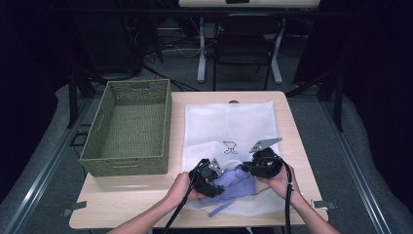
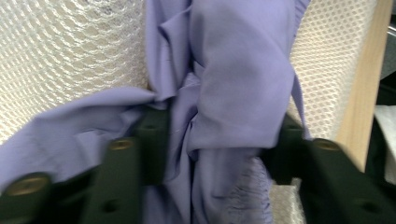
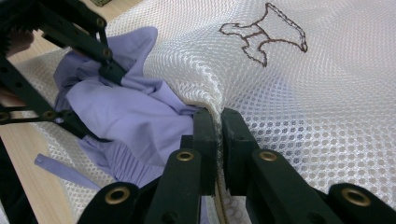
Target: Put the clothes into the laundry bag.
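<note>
A white mesh bag [image 1: 229, 122] with a small stitched animal outline lies flat on the wooden table [image 1: 131, 197]. A purple garment [image 1: 236, 185] sits bunched at the bag's near edge, partly under the mesh. My left gripper [image 1: 220, 183] has its jaws closed on a fold of the purple garment [image 2: 233, 84], which is squeezed between the pads. My right gripper [image 3: 219, 126] is shut on the lifted rim of the mesh bag [image 3: 303, 102], holding it up beside the garment [image 3: 126, 112]. The left gripper [image 3: 95, 100] reaches in from the left of the right gripper view.
An empty green woven basket [image 1: 165, 122] stands at the table's left, next to the bag. A purple strap [image 1: 219, 209] trails toward the front edge. A dark chair [image 1: 243, 44] and desk legs stand beyond the table's far side.
</note>
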Available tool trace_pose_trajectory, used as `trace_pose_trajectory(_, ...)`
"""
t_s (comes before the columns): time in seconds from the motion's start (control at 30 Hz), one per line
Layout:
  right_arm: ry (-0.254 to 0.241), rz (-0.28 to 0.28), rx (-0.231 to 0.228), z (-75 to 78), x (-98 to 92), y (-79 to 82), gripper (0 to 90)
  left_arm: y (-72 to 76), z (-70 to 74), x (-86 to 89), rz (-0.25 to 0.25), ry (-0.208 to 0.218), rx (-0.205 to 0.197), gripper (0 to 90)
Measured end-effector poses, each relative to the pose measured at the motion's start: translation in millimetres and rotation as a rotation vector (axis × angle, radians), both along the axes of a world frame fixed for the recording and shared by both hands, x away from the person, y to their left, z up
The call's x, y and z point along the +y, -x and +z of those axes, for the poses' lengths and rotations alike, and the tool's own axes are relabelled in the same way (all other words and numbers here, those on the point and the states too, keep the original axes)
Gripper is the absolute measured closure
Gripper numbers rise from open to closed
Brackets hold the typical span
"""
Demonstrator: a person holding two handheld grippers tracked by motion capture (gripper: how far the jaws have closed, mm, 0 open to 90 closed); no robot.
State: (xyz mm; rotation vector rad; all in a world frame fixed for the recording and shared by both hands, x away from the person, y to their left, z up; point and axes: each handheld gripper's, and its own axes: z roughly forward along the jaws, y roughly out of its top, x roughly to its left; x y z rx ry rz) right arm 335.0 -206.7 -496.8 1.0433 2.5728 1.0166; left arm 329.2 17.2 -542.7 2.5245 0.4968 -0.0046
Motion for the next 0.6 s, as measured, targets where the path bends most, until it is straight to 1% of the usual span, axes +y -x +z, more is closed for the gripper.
trace_pose_trajectory(0.07,-0.002,0.003,0.0,0.3,0.9,-0.1,86.1,1.5,-0.8,-2.3,-0.011,-0.012,-0.02,62.6)
trace_pose_trajectory(0.1,-0.002,0.004,-0.002,0.5,1.2,-0.1,86.2,3.4,0.3,-4.5,-0.024,-0.026,-0.034,64.4)
trace_pose_trajectory(0.17,-0.005,0.003,-0.001,1.1,1.8,0.0,86.2,5.3,1.5,-5.7,-0.031,-0.04,-0.052,67.2)
trace_pose_trajectory(0.23,-0.001,0.002,-0.001,1.2,1.7,-0.7,86.2,6.5,3.0,-4.8,-0.027,-0.029,-0.055,70.0)
trace_pose_trajectory(0.27,-0.003,0.0,0.001,1.4,1.7,-1.0,86.2,6.3,4.5,-4.0,-0.02,-0.013,-0.046,71.2)
trace_pose_trajectory(0.3,-0.006,0.001,-0.001,2.0,1.7,-1.0,86.2,5.6,8.5,-3.3,-0.014,0.003,-0.042,72.2)
trace_pose_trajectory(0.33,-0.011,0.002,-0.008,3.5,1.5,-0.5,86.2,5.5,11.7,-3.2,-0.008,0.009,-0.044,72.9)
trace_pose_trajectory(0.37,-0.015,-0.001,-0.011,4.9,1.3,0.2,86.2,5.3,17.8,-4.0,-0.01,0.017,-0.055,73.4)
trace_pose_trajectory(0.4,-0.03,0.001,-0.012,7.8,0.3,1.3,86.2,6.4,22.9,-4.9,-0.004,0.037,-0.054,73.8)
trace_pose_trajectory(0.43,-0.049,0.0,-0.015,10.7,-0.9,2.2,86.2,7.9,26.6,-6.4,-0.006,0.041,-0.067,74.0)
trace_pose_trajectory(0.47,-0.059,0.001,-0.018,12.9,-1.5,2.8,86.2,10.7,30.5,-9.6,-0.006,0.048,-0.092,74.0)
trace_pose_trajectory(0.5,-0.068,0.004,-0.028,15.9,-1.8,4.4,86.2,11.6,30.6,-12.2,0.0,0.053,-0.106,74.1)
trace_pose_trajectory(0.53,-0.071,0.005,-0.03,17.1,-1.5,5.2,86.2,11.0,28.0,-14.5,0.014,0.057,-0.111,73.9)
trace_pose_trajectory(0.57,-0.072,0.006,-0.029,17.1,-1.1,5.1,86.1,9.5,24.2,-16.4,0.022,0.059,-0.107,73.6)
trace_pose_trajectory(0.6,-0.07,0.007,-0.028,16.2,-1.0,4.4,86.1,5.2,15.9,-19.0,0.036,0.056,-0.086,72.8)
